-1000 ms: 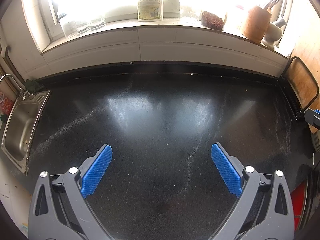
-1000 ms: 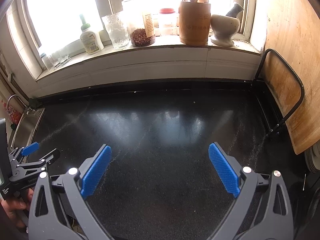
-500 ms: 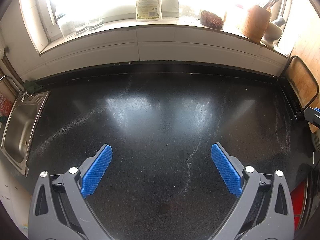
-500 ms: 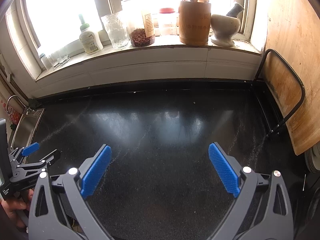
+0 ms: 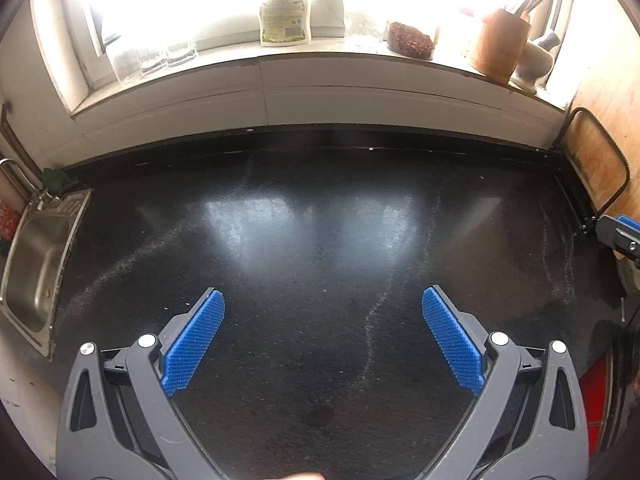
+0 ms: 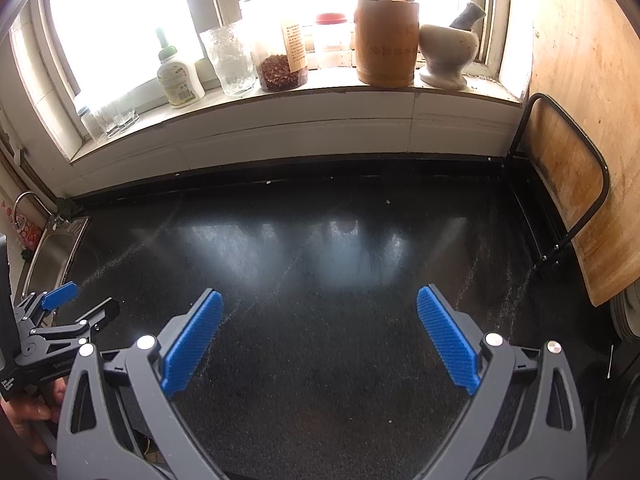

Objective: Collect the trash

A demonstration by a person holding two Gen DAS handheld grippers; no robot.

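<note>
No piece of trash shows in either view, only a few tiny white specks on the black counter. My left gripper hangs open above that counter with nothing between its blue pads. Over the same counter, my right gripper is also open and holds nothing. The left gripper appears again at the left edge of the right wrist view, open, with a hand on its handle. A fingertip of the right gripper pokes in at the right edge of the left wrist view.
A steel sink is set into the counter at the far left. The windowsill carries a soap bottle, glass jars, a wooden utensil holder and a mortar. A wooden board in a black rack stands at the right.
Both views have drifted very slightly; the grippers stay open and nothing on the counter has moved.
</note>
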